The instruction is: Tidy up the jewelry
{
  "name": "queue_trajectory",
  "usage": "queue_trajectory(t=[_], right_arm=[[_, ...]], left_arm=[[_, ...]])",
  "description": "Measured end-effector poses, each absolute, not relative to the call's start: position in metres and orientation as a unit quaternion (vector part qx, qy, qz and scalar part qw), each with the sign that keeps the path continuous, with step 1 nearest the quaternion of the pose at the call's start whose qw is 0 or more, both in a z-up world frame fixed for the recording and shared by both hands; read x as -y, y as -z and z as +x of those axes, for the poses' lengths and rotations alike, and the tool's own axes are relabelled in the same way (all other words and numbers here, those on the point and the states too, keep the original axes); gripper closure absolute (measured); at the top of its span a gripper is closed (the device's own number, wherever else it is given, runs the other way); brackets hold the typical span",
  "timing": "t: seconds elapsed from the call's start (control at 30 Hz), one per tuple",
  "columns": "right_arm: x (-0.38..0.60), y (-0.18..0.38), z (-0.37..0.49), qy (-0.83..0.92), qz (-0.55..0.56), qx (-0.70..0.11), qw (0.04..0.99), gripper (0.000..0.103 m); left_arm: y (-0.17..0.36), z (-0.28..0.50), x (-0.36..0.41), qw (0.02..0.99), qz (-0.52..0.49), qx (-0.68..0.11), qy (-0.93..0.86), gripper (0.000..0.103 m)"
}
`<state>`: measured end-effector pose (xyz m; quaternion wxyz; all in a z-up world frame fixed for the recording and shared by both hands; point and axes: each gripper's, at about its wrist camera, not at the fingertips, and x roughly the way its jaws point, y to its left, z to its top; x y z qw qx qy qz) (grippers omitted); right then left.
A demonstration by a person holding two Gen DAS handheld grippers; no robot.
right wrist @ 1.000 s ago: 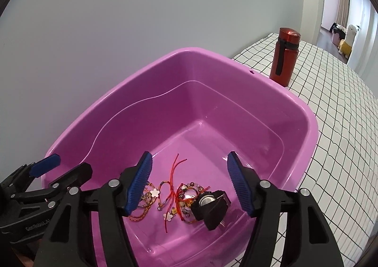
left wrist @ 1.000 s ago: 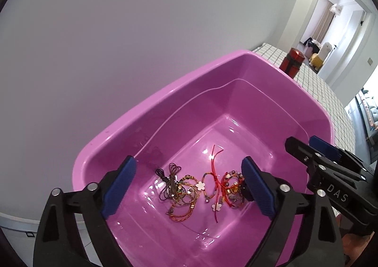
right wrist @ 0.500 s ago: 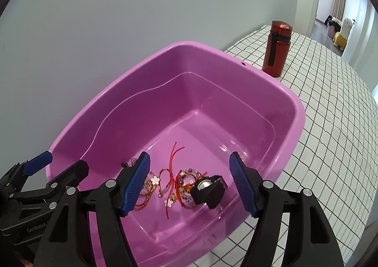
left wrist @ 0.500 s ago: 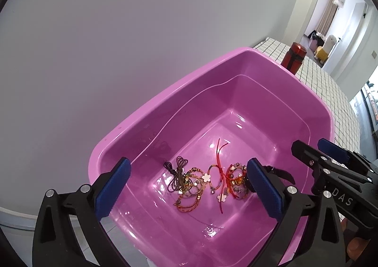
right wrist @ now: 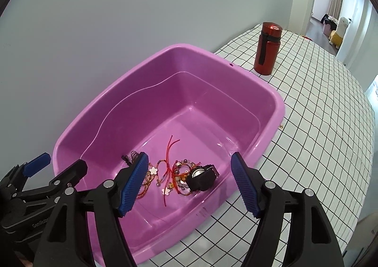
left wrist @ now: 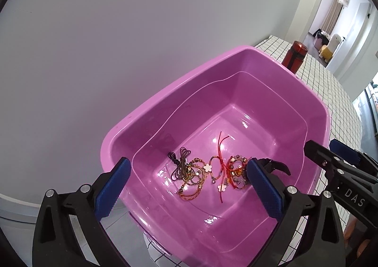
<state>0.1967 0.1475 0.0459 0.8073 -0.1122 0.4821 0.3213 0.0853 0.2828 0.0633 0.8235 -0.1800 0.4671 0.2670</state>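
At the bottom of both wrist views, the left gripper and the right gripper hang over the near end of the glossy purple plastic tub, angled steeply down into it. Each has blue-padded fingers standing wide apart with nothing between them; both pairs have just been opening.

Just beyond the pads, on the tub floor at lower centre of the frame, lies the tangled heap of cord and bead bracelets, with a chunky black wristwatch touching its right edge.

My reading is that a placing step has ended and everything visible is in the tub. One small gold-coloured bit seems to lie on the checked cloth surface just outside the right rim; the next move may be to fetch it.

Farther back, at upper right, a dark red metal flask stands on the cloth.
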Motion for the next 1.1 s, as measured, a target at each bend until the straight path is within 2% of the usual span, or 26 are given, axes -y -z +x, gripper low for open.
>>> queue_trajectory(t=[1.1], right_arm=[[-0.140, -0.063, 0.187, -0.324, -0.119, -0.487, 0.802, 0.034]], left_arm=[[-0.085, 0.076, -0.266, 0.829, -0.170, -0.456, -0.277, 0.006]])
